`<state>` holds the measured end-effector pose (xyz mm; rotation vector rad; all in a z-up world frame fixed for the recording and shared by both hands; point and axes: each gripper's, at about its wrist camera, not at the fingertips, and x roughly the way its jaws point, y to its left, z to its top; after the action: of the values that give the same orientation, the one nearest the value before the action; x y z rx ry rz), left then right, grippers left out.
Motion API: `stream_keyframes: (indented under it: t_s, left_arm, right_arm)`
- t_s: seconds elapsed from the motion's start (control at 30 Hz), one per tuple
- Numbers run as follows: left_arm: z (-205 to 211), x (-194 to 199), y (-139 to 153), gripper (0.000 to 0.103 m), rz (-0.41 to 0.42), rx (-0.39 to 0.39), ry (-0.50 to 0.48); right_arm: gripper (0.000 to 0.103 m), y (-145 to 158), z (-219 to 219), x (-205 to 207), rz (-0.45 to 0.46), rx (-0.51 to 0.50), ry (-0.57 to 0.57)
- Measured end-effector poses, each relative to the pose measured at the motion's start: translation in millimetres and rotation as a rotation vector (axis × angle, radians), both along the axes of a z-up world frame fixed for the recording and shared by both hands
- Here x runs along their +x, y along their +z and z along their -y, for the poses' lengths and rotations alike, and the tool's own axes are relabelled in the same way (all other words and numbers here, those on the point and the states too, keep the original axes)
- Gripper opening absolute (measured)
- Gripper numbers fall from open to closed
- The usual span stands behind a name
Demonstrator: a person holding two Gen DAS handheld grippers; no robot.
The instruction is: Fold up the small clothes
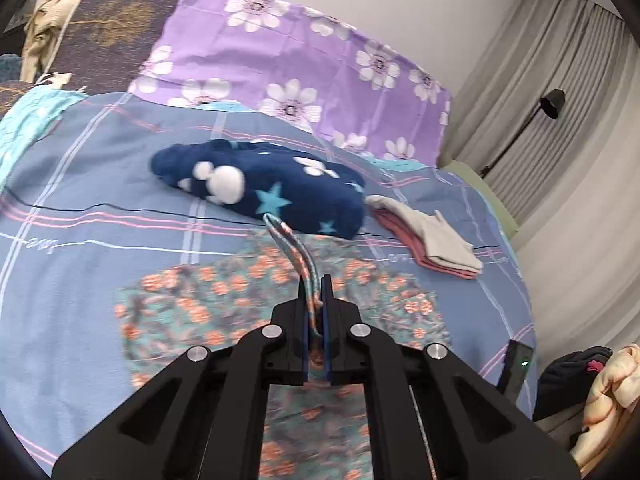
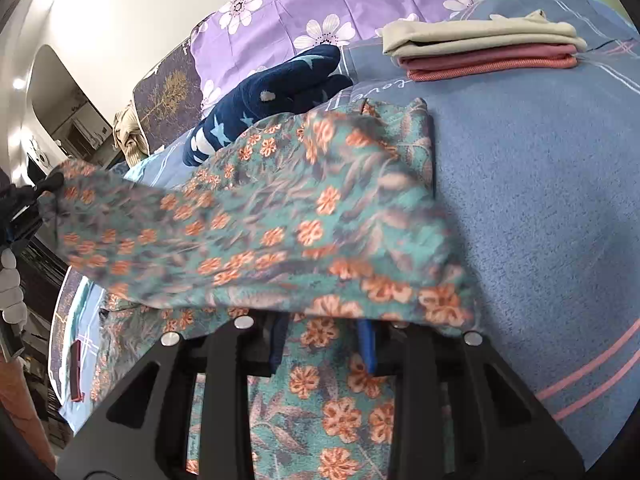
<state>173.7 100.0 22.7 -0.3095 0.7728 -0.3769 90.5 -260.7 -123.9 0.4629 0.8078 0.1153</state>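
Observation:
A teal garment with orange flowers (image 1: 248,312) lies on the blue checked bed sheet (image 1: 80,248). My left gripper (image 1: 316,280) is shut on a raised edge of it, and a narrow fold stands up between the pads. In the right wrist view that gripper (image 2: 24,208) shows at the far left. It holds one end of the floral garment (image 2: 280,216) up, so a flap stretches across the picture. My right gripper (image 2: 324,320) sits low over the cloth with its fingertips hidden under that flap. Its blue pads (image 2: 368,348) stand apart, with flat cloth showing in the gap.
A navy fleece with stars (image 1: 272,188) lies behind the garment. A folded beige and pink stack (image 1: 432,240) rests to its right. Purple flowered pillow (image 1: 304,64) and dark pillow (image 1: 112,28) lie at the head. Black device (image 1: 516,368), clothes pile (image 1: 600,392), curtains and lamp (image 1: 552,104) are at right.

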Motion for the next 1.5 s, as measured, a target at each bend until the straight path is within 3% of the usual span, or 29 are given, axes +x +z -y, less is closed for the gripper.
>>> stream_keyframes:
  t_s: [0.1, 0.3, 0.43, 0.5, 0.57, 0.63, 0.7, 0.83, 0.93, 1.0, 1.07, 1.13, 1.23, 1.3, 1.37, 1.4, 1.43, 1.5]
  left_arm:
    - [-22.4, -3.9, -11.2, 0.004, -0.006, 0.020, 0.028]
    - [-65.3, -0.4, -78.1, 0.004, -0.118, 0.124, 0.146]
    - [-93.3, -0.2, -124.4, 0.004, -0.231, 0.055, 0.201]
    - [-96.0, -4.9, -126.5, 0.005, -0.225, 0.008, 0.199]
    - [-94.9, -8.8, -120.4, 0.012, -0.205, -0.023, 0.192]
    - [-91.5, -11.8, -107.8, 0.028, -0.168, -0.028, 0.196]
    - [-86.1, -11.5, -98.5, 0.036, -0.146, -0.019, 0.189]
    - [-64.2, -3.6, -105.7, 0.039, -0.180, 0.070, 0.157]
    - [-50.6, 1.8, -121.5, 0.039, -0.209, 0.151, 0.140]
    - [-45.4, 3.4, -125.9, 0.039, -0.197, 0.198, 0.133]
    - [-41.0, 2.6, -122.7, 0.003, -0.173, 0.239, 0.128]
    - [-37.9, -1.1, -108.1, 0.002, -0.135, 0.227, 0.116]
    - [-33.4, -10.4, -66.6, 0.002, 0.006, 0.243, 0.124]
    - [-35.4, -9.2, -49.4, 0.002, 0.052, 0.246, 0.131]
    - [-38.5, -3.0, -45.4, 0.002, 0.061, 0.301, 0.162]
    - [-39.5, 1.8, -50.8, 0.002, 0.049, 0.370, 0.186]
    - [-40.0, 6.2, -61.0, 0.002, 0.023, 0.424, 0.195]
    - [-42.7, 11.0, -84.5, 0.003, -0.053, 0.457, 0.186]
  right_arm:
    - [0.033, 2.3, -2.4, 0.3, 0.003, -0.013, 0.006]
    - [0.036, 3.8, -2.6, -3.7, 0.006, -0.022, 0.013]
    - [0.042, 4.2, -5.7, -3.5, 0.009, -0.025, 0.027]
    - [0.045, 4.9, -8.2, -2.8, 0.009, -0.035, 0.034]
    - [0.048, 5.7, -11.5, -2.0, 0.009, -0.050, 0.040]
    - [0.049, 6.9, -15.3, -1.6, 0.005, -0.075, 0.043]
    - [0.050, 8.2, -20.7, -2.3, -0.009, -0.115, 0.046]
    - [0.052, 12.8, -35.0, -14.0, -0.034, -0.231, 0.065]
    - [0.054, 13.0, -37.7, -23.9, -0.037, -0.236, 0.092]
    - [0.055, 10.7, -35.9, -27.5, -0.036, -0.228, 0.101]
    - [0.055, 8.6, -31.9, -28.0, -0.037, -0.201, 0.100]
    - [0.055, 7.8, -32.3, -28.5, -0.037, -0.201, 0.099]
    - [0.059, 7.8, -37.8, -29.0, -0.033, -0.227, 0.108]
    - [0.059, 8.5, -39.8, -29.3, -0.031, -0.242, 0.109]
    - [0.059, 9.6, -39.3, -32.1, -0.027, -0.242, 0.107]
    - [0.060, 9.9, -38.9, -33.0, -0.027, -0.239, 0.107]
    - [0.060, 10.3, -38.1, -35.2, -0.030, -0.228, 0.111]
    - [0.061, 11.5, -37.1, -39.8, -0.036, -0.215, 0.123]
